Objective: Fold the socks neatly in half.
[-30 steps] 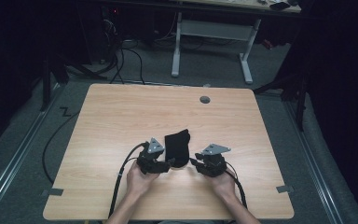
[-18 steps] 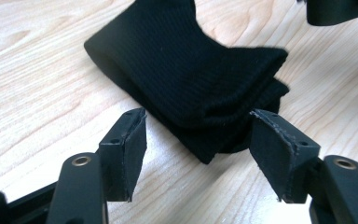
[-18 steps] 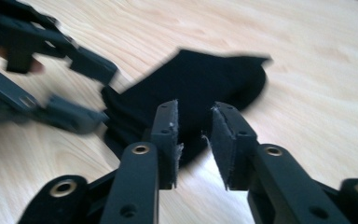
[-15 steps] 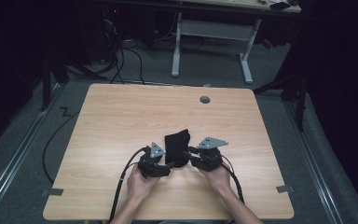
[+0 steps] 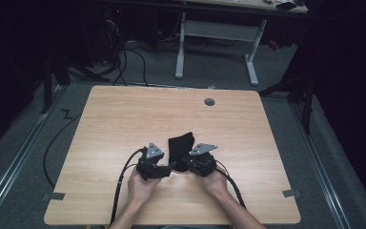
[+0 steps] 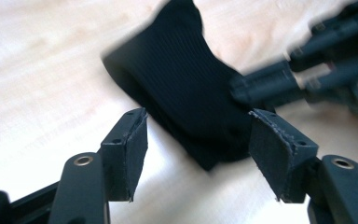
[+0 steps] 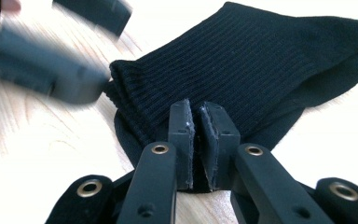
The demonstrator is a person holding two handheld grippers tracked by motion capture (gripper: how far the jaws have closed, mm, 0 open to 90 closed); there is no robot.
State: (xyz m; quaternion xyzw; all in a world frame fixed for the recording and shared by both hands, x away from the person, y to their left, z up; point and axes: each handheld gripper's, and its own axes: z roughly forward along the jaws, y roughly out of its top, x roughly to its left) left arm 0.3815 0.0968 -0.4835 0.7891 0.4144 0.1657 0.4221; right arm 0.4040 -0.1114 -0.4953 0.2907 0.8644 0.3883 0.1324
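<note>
Sock (image 5: 180, 146) half taken near the table's (image 5: 124, 114) front edge
Right hand-held gripper (image 7: 196, 122) has just been closing, now nipping its fabric; left hand-held gripper (image 6: 196, 140) open around it, grip not yet made.

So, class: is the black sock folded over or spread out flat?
Folded: in the right gripper view the black sock lies doubled, its ribbed cuff edge stacked over another layer.
</note>
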